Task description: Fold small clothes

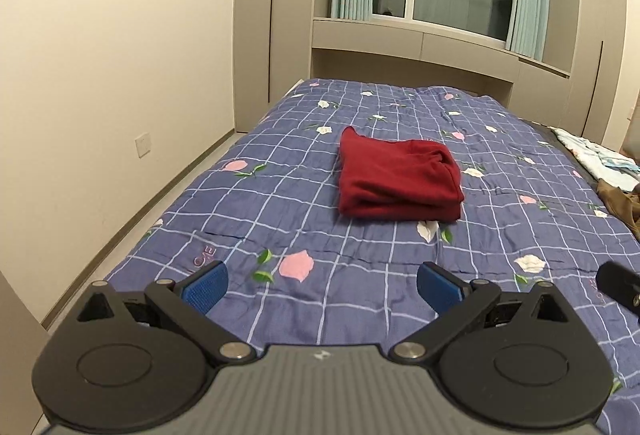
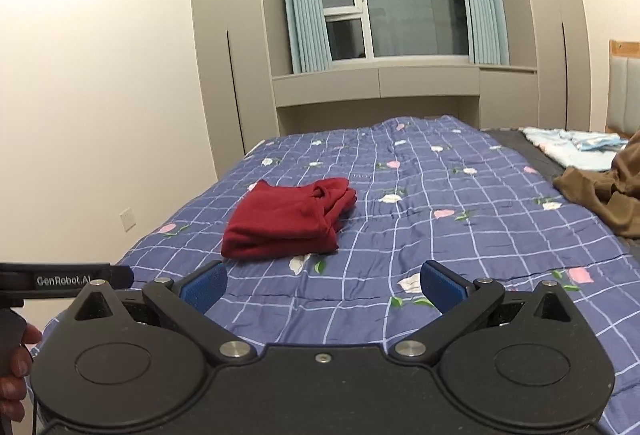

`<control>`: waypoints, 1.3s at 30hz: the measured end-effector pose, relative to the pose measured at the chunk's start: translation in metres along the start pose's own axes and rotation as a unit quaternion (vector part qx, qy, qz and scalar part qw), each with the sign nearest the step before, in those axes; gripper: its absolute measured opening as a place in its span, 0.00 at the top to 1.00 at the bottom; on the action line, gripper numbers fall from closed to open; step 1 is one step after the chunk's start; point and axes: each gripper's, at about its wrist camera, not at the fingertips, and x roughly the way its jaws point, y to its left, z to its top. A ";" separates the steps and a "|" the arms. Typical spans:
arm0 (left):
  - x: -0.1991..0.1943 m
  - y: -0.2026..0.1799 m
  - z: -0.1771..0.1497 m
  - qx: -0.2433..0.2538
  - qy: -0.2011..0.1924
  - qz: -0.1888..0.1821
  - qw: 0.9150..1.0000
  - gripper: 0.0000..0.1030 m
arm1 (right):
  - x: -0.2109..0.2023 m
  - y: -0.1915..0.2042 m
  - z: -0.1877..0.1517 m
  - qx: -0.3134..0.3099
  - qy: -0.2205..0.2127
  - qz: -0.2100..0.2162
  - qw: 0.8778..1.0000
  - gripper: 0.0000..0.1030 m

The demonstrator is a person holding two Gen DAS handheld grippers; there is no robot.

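A dark red garment (image 1: 396, 179) lies folded into a compact stack on the blue checked quilt (image 1: 280, 203), in the middle of the bed. It also shows in the right wrist view (image 2: 288, 221), ahead and left. My left gripper (image 1: 322, 289) is open and empty, held above the near edge of the quilt, well short of the garment. My right gripper (image 2: 322, 287) is open and empty too, near the quilt's (image 2: 440, 243) front edge. The left gripper's body (image 2: 64, 281) shows at the left edge of the right wrist view.
A brown garment (image 2: 600, 191) and light blue clothes (image 2: 576, 149) lie on the bed's right side; they also show in the left wrist view (image 1: 624, 203). A wall (image 1: 100, 75) runs along the left. Cabinets and a window (image 2: 400, 3) stand behind the bed.
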 end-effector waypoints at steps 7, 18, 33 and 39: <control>-0.017 0.001 -0.013 0.006 -0.017 -0.009 1.000 0.01 | -0.020 0.006 -0.007 -0.005 -0.029 0.000 1.000 0.00; -0.031 0.002 -0.030 0.007 -0.024 -0.014 1.000 0.01 | -0.033 0.009 -0.022 -0.014 -0.036 -0.008 0.999 0.00; -0.046 0.012 -0.031 -0.001 -0.035 -0.003 0.999 0.01 | -0.038 0.014 -0.024 -0.019 -0.038 -0.008 0.999 0.00; -0.049 0.011 -0.032 0.000 -0.038 -0.003 0.999 0.01 | -0.040 0.012 -0.025 -0.018 -0.040 -0.008 0.999 0.00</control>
